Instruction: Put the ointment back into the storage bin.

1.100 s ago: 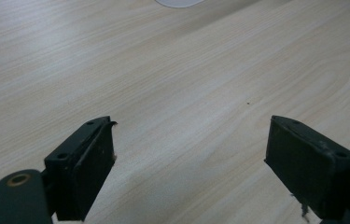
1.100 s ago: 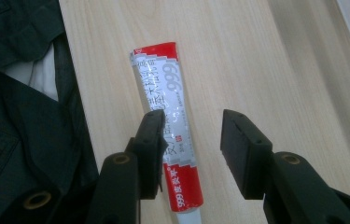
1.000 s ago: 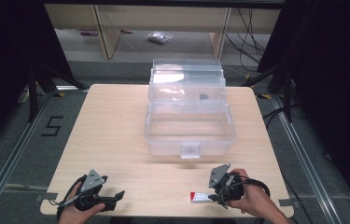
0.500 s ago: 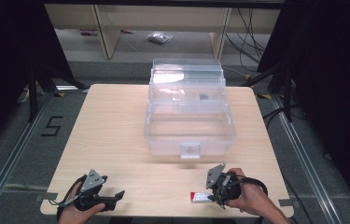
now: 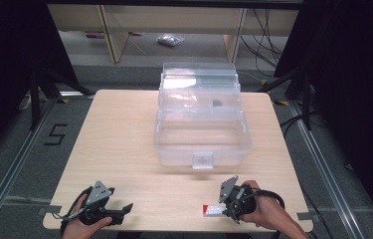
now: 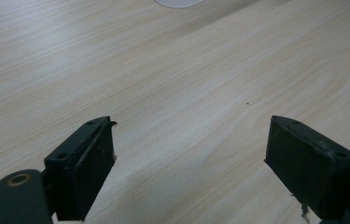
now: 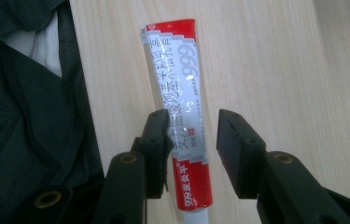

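Overhead, pale wood table [image 5: 124, 149], grey floor [image 5: 20, 149], dark surround.

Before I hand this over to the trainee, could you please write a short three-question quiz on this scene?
1. What lies between the right gripper's jaws?
2. True or false: the clear plastic box stands open.
3. The left gripper is: A) open above bare table; B) shut on the tube.

Key:
1. A red and silver tube, lying flat on the table; a gap shows at one jaw.
2. True.
3. A.
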`<state>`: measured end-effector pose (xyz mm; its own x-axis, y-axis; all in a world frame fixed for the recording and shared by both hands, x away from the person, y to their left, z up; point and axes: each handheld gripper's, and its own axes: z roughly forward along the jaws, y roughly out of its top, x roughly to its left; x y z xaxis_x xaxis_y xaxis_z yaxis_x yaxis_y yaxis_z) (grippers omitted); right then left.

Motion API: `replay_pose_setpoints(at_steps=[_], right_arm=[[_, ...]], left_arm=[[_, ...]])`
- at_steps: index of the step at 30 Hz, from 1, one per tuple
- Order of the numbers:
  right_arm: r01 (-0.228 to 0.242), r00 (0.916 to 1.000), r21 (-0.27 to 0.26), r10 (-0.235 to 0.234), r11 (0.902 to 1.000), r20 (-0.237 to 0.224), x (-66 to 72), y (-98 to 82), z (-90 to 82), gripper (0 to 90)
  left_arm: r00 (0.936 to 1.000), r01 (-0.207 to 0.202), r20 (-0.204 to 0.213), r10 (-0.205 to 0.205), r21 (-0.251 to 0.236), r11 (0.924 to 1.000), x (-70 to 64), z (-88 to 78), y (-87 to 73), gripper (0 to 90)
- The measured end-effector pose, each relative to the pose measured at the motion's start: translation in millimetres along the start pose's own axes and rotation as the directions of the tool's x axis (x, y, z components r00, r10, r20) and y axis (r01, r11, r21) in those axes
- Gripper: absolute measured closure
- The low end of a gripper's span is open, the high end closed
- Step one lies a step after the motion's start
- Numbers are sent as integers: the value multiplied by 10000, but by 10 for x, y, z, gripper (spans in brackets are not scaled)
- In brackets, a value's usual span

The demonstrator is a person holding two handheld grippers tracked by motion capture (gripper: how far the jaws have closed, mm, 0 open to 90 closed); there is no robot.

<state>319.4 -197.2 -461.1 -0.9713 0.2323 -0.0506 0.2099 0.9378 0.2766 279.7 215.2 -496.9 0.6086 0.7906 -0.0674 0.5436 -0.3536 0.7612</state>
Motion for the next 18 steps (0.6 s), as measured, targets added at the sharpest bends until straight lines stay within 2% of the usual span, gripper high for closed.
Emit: replay_pose_setpoints(at_steps=[1,2,3,10,12,13,14,15,16,18], right_arm=[[-58,10000,37,58,10000,-42,2,-4,2,647],[115,9999,-74,-116,9999,-85,-9,-5,13,648],[-48,10000,-20,47,10000,-57,3,-8,13,650],[159,9998,94,-158,9998,-127,-7,0,42,658],[225,9997,112,-225,9997,15,-19,3,50,658],[-309,9995,314,307,9990,42,15,2,38,658],[-344,9994,346,342,9988,69,18,3,38,658],[78,9999,167,-76,9998,-144,-5,6,51,659],[209,9997,84,-208,9997,-147,-12,7,59,659],[-133,9998,221,136,9997,-127,5,5,60,661]], left_arm=[[10000,-38,14,38,-33,10000,3,5,0,150],[10000,-25,-43,25,-16,10000,3,8,0,150],[10000,-25,-43,25,-16,10000,3,8,0,150],[10000,-18,6,18,7,10000,1,0,1,150],[10000,-20,7,20,10,10000,0,0,1,150],[10000,-26,11,26,13,10000,0,-1,1,150],[10000,-20,16,20,4,10000,0,0,1,150],[10000,-35,30,35,-8,10000,3,2,1,150],[10000,66,-25,-66,-61,10000,-2,8,-1,150],[10000,-83,21,83,-27,10000,7,2,2,150]])
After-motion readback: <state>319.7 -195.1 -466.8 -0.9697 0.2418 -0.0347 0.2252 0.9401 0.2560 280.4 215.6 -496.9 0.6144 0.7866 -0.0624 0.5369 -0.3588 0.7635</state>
